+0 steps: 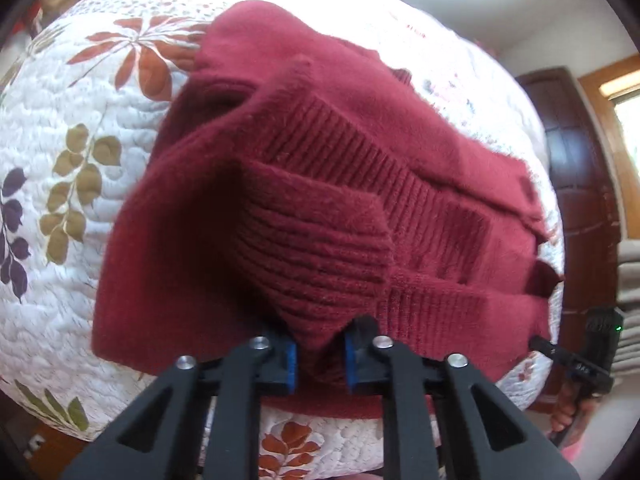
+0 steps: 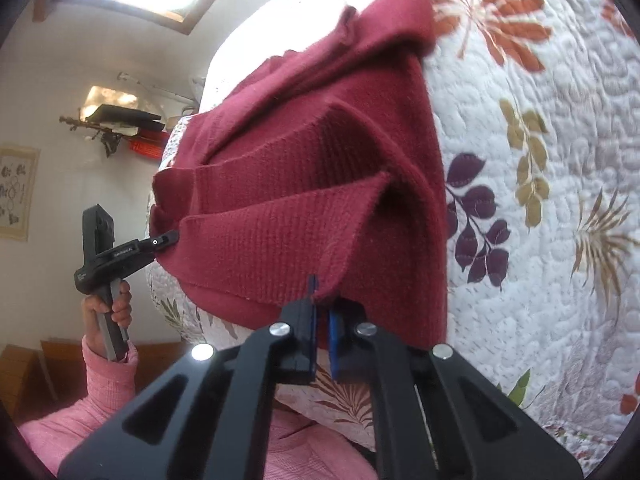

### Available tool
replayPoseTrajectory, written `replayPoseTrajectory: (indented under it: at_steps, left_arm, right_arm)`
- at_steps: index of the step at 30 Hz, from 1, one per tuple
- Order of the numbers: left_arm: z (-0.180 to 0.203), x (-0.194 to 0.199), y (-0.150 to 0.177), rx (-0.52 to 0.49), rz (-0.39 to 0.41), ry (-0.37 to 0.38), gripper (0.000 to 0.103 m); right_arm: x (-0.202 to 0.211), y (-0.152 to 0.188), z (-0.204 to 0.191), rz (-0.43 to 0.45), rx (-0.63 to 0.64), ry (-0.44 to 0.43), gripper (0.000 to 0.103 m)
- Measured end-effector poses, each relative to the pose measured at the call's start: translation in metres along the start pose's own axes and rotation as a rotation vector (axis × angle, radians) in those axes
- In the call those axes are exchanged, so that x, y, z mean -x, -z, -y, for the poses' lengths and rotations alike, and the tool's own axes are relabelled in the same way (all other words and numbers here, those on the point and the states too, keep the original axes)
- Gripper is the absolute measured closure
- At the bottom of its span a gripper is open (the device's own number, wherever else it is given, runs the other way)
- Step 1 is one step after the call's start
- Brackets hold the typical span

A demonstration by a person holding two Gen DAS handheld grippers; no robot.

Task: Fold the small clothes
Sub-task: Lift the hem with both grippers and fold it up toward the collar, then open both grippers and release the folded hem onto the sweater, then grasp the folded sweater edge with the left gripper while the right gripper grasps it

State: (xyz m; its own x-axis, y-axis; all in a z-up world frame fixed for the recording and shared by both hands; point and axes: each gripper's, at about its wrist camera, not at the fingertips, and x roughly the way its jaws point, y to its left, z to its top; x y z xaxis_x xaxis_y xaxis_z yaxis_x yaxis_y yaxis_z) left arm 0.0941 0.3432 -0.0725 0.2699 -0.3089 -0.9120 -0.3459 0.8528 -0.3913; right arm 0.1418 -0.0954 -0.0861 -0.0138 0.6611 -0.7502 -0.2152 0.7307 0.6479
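Left wrist view
Surface: a white quilted bedspread (image 1: 60,208) printed with rust, olive and purple leaves covers the bed.
Room: a dark wooden door (image 1: 576,184) stands at right, with a bright window beyond it.
Garment: a dark red knit sweater (image 1: 320,184) lies bunched on the quilt, its ribbed hem lifted into folds toward the camera.
Left gripper (image 1: 320,360): blue-padded fingers pinch a ridge of the ribbed hem between them.
Right gripper (image 1: 560,350): seen at the far right edge, its tip meets the sweater's corner; the grip itself cannot be made out here.

Right wrist view
Room: a pale wall carries a shelf (image 2: 120,124) and a framed picture (image 2: 16,192); a window glares at top left.
Garment: the sweater drapes in pleats over the bed's edge.
Right gripper (image 2: 322,320): fingers nearly together, clamping the hem's edge.
Left gripper (image 2: 166,238): held by a hand (image 2: 108,312) in a pink sleeve (image 2: 104,384), its tip biting the sweater's far corner.
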Motion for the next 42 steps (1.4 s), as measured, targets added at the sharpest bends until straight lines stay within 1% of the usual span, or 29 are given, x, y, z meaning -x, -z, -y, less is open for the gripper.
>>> replayPoseTrajectory:
  at_steps: [4,8,12,14,15,16,17,19,20,21,22,24,25,28,29,31,33,35,37,39,42]
  left_arm:
    - [-0.002,0.028,0.003,-0.010,0.089,0.093,0.090]
    - [0.000,0.043,-0.009,-0.011,0.155,0.140,0.090]
    - [-0.006,0.039,-0.029,0.029,0.184,0.171,0.090]
    - [-0.007,0.028,-0.039,0.054,0.187,0.179,0.086]
    - [-0.008,0.024,-0.043,0.064,0.180,0.188,0.075]
    - [-0.010,0.018,-0.047,0.084,0.169,0.190,0.066]
    - [-0.012,0.015,-0.050,0.101,0.166,0.184,0.062]
    - [-0.016,0.020,-0.051,0.125,0.174,0.192,0.049]
    - [-0.018,0.027,-0.049,0.122,0.188,0.207,0.046]
    - [-0.021,0.036,-0.047,0.108,0.206,0.217,0.039]
    - [-0.024,0.047,-0.045,0.086,0.232,0.210,0.037]
    - [-0.032,0.067,-0.041,0.033,0.278,0.167,0.035]
    - [-0.037,0.074,-0.040,0.007,0.291,0.148,0.033]
    - [-0.054,0.085,-0.041,-0.052,0.302,0.087,0.033]
    - [-0.058,0.084,-0.041,-0.068,0.292,0.080,0.033]
    - [-0.063,0.073,-0.042,-0.116,0.248,0.070,0.033]
    - [-0.060,0.056,-0.042,-0.167,0.206,0.031,0.033]
    - [-0.056,0.040,-0.042,-0.195,0.174,0.001,0.033]
    - [-0.054,0.026,-0.044,-0.211,0.153,-0.012,0.033]
    - [-0.055,0.016,-0.048,-0.204,0.136,-0.023,0.033]
    - [-0.056,0.010,-0.051,-0.191,0.130,-0.025,0.036]
  right_arm:
    - [0.016,-0.009,-0.010,0.041,0.026,-0.047,0.100]
    - [0.025,-0.029,-0.011,0.081,0.013,-0.090,0.100]
    - [0.021,-0.060,-0.004,0.103,-0.037,-0.106,0.100]
    - [0.014,-0.075,0.003,0.105,-0.058,-0.093,0.100]
    - [0.011,-0.080,0.006,0.103,-0.072,-0.088,0.094]
    - [0.007,-0.084,0.010,0.101,-0.092,-0.071,0.092]
    - [0.006,-0.087,0.011,0.102,-0.103,-0.057,0.089]
    - [0.010,-0.085,0.011,0.120,-0.096,-0.027,0.068]
    - [0.016,-0.082,0.009,0.140,-0.075,-0.013,0.065]
    - [0.021,-0.079,0.007,0.155,-0.055,0.001,0.062]
    - [0.029,-0.075,0.005,0.174,-0.036,0.021,0.058]
    - [0.042,-0.068,0.006,0.206,-0.015,0.043,0.055]
    - [0.047,-0.066,0.007,0.214,-0.008,0.048,0.053]
    - [0.055,-0.058,0.012,0.221,-0.010,0.044,0.049]
    - [0.055,-0.055,0.014,0.214,-0.014,0.041,0.049]
    - [0.051,-0.055,0.018,0.198,-0.017,0.051,0.048]
    - [0.042,-0.053,0.017,0.184,-0.020,0.055,0.048]
    - [0.034,-0.053,0.018,0.167,-0.022,0.044,0.048]
    - [0.026,-0.054,0.016,0.149,-0.022,0.040,0.048]
    - [0.019,-0.054,0.015,0.130,-0.020,0.045,0.048]
    - [0.014,-0.054,0.012,0.118,0.001,0.067,0.048]
